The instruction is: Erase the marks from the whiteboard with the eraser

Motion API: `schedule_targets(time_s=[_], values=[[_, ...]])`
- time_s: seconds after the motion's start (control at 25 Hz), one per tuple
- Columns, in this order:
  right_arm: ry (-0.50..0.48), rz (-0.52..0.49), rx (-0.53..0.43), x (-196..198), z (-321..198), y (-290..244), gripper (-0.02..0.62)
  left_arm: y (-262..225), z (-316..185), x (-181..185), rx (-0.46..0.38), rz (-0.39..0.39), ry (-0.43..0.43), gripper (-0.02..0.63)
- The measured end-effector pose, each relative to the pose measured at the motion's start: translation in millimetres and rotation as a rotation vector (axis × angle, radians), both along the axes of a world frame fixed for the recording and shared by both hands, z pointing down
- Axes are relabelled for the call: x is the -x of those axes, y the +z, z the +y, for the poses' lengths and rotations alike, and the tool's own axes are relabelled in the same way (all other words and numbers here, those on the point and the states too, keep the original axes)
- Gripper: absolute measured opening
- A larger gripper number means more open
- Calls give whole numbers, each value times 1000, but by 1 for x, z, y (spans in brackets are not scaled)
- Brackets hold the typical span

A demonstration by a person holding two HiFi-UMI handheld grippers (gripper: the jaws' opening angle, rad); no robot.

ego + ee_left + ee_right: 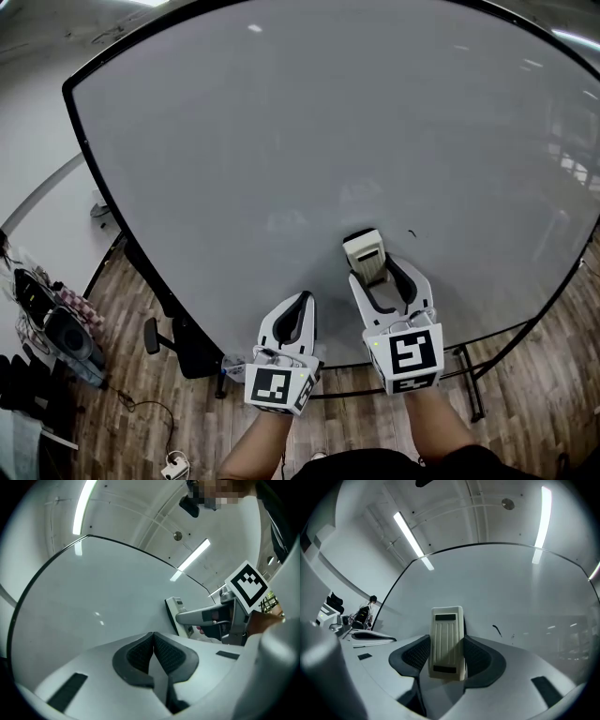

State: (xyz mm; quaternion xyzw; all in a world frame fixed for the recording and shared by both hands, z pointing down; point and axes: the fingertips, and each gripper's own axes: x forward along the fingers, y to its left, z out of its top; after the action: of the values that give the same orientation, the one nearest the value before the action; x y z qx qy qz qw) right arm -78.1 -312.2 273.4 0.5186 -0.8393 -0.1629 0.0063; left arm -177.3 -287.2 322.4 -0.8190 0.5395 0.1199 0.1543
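Facing the whiteboard (281, 141), the person holds a pair of tongs in each hand near its lower edge. The right tongs (382, 274) are clamped on the eraser (366, 251), a cream block with a ribbed back and a dark strip at each end. They grip it by its long sides, and its upper end sticks out past their tips. The eraser sits low on the whiteboard, right of its middle. It seems to lie flat against the surface, though from here I cannot be sure it touches. Just right of the eraser, a short black mark (411, 233) shows on the whiteboard, apart from the block. The left tongs (302, 300) hang lower and further left, close to the whiteboard's bottom edge, pads pressed together with nothing between them. Strip lights (410, 538) run across the ceiling above the whiteboard's top edge. A wooden floor (525, 375) lies below its frame.
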Motion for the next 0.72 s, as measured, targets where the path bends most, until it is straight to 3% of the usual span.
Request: schedule_targets(time_s=[0.36, 0.72], values=[[14, 14, -6, -11, -9, -7, 253, -7, -4, 3, -13, -22, -9, 20], [44, -57, -30, -64, -15, -20, 253, -2, -4, -7, -6, -22, -15, 20]])
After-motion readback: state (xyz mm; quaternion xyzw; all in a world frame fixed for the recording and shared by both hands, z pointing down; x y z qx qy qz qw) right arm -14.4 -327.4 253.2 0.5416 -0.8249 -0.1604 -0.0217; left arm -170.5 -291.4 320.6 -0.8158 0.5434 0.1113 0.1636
